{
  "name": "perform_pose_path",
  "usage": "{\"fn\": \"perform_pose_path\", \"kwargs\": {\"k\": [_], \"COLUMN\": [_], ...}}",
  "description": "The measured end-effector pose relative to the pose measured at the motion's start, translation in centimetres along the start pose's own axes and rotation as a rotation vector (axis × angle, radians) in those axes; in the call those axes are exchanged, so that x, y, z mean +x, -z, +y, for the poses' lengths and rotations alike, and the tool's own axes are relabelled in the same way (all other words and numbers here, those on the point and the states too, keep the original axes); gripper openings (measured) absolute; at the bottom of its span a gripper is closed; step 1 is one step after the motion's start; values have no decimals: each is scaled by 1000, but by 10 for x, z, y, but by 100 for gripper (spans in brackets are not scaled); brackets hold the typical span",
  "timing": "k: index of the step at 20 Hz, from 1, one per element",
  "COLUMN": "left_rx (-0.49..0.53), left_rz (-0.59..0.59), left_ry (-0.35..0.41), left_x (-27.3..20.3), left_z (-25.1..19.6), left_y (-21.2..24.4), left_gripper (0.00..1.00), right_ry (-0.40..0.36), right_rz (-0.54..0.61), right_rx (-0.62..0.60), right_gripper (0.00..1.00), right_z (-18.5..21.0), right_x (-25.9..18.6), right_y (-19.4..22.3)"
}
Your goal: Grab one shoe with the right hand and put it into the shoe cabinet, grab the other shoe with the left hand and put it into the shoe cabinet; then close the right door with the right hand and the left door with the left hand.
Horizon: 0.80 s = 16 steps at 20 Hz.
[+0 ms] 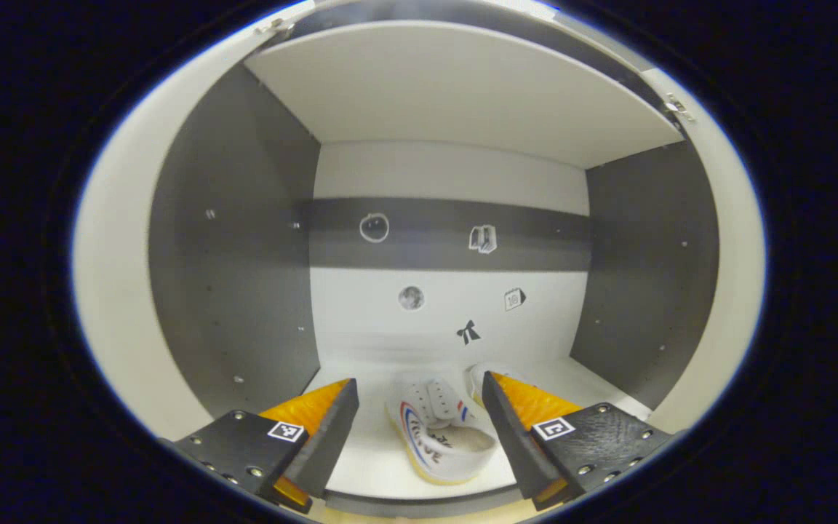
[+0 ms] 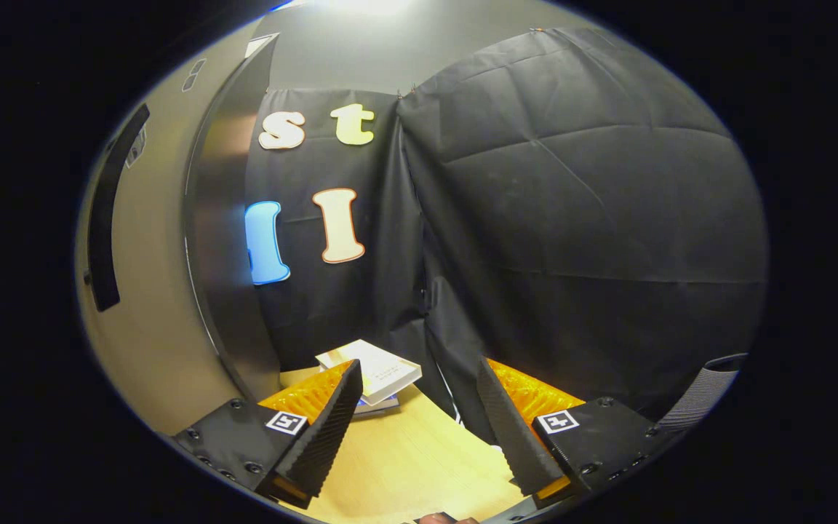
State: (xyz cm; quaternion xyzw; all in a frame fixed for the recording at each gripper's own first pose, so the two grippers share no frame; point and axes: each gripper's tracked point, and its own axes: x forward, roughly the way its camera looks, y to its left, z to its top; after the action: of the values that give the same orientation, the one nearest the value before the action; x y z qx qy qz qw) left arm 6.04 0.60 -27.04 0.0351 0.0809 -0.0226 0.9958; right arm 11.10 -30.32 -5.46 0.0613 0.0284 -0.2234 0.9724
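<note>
Left gripper (image 1: 419,415) gaped empty over a shoe (image 1: 439,437) at the cabinet (image 1: 455,94) floor's front edge. Right gripper (image 2: 415,407) hung open, empty too. Doors next, I reckoned: push flat and steady.

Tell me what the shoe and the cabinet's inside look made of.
The shoe looks like white canvas or soft fabric with a pale rubbery sole edge: matte upper, strap flaps, printed stripes. The cabinet shelf and side panels look like laminated board, smooth white and matte grey, dotted with small fixing holes.
</note>
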Motion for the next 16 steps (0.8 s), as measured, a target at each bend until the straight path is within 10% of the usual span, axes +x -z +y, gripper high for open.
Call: {"fn": "perform_pose_path", "kwargs": {"k": [7, 16], "left_rx": [46, -75], "left_rz": [-182, -177], "left_ry": [6, -107], "left_x": [-142, -289], "left_z": [-27, 2], "left_y": [-48, 4], "left_gripper": [97, 97], "right_ry": [-142, -273], "right_rz": [4, -60], "right_rx": [47, 1], "right_gripper": [98, 98], "right_z": [25, 62], "right_x": [-4, -26], "right_y": [-26, -83]}}
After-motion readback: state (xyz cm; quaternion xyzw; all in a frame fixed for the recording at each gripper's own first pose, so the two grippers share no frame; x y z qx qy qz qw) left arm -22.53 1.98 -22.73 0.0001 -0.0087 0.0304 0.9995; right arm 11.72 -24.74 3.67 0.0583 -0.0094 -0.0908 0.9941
